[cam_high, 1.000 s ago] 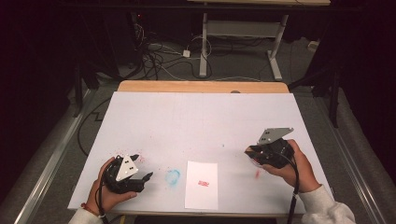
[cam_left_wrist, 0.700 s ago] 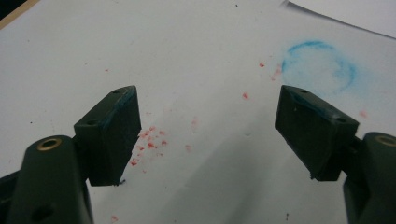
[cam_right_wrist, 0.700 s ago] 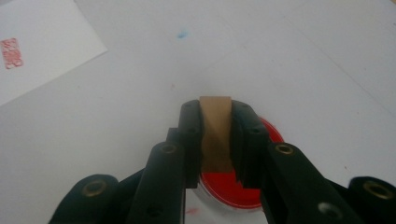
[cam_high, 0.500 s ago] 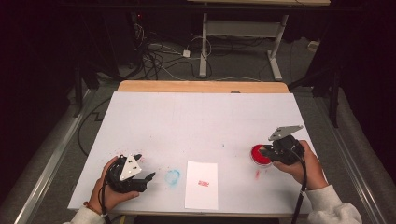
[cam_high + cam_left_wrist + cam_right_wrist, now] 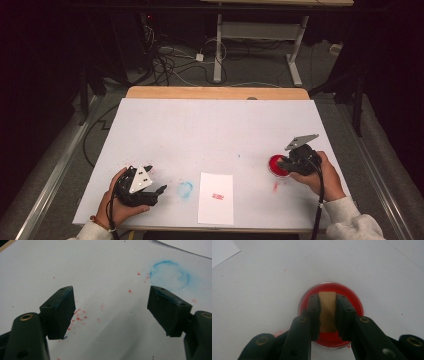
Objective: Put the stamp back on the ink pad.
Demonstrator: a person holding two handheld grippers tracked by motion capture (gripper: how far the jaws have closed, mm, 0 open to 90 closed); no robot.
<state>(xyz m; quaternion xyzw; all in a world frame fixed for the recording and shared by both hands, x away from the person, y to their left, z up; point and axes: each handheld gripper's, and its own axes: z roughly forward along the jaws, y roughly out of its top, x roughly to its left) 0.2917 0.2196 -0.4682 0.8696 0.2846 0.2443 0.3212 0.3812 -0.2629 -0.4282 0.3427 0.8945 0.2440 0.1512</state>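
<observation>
White worktop (image 5: 215, 130): near right edge, tan stamp block (image 5: 327, 311) is clamped by right gripper (image 5: 327, 315) over red ink pad (image 5: 354, 302); left gripper (image 5: 111, 307) fingers are held wide, empty.

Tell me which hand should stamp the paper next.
Right, probably. The right gripper is shut on the wooden stamp over the red ink pad; the left gripper is open, holding nothing.

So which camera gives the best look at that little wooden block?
The right gripper view: the block sits up close there, clamped between the right gripper's fingers over the red ink pad. In the high view the gripper hides the block, leaving the pad visible. The left gripper view faces stained table.
</observation>
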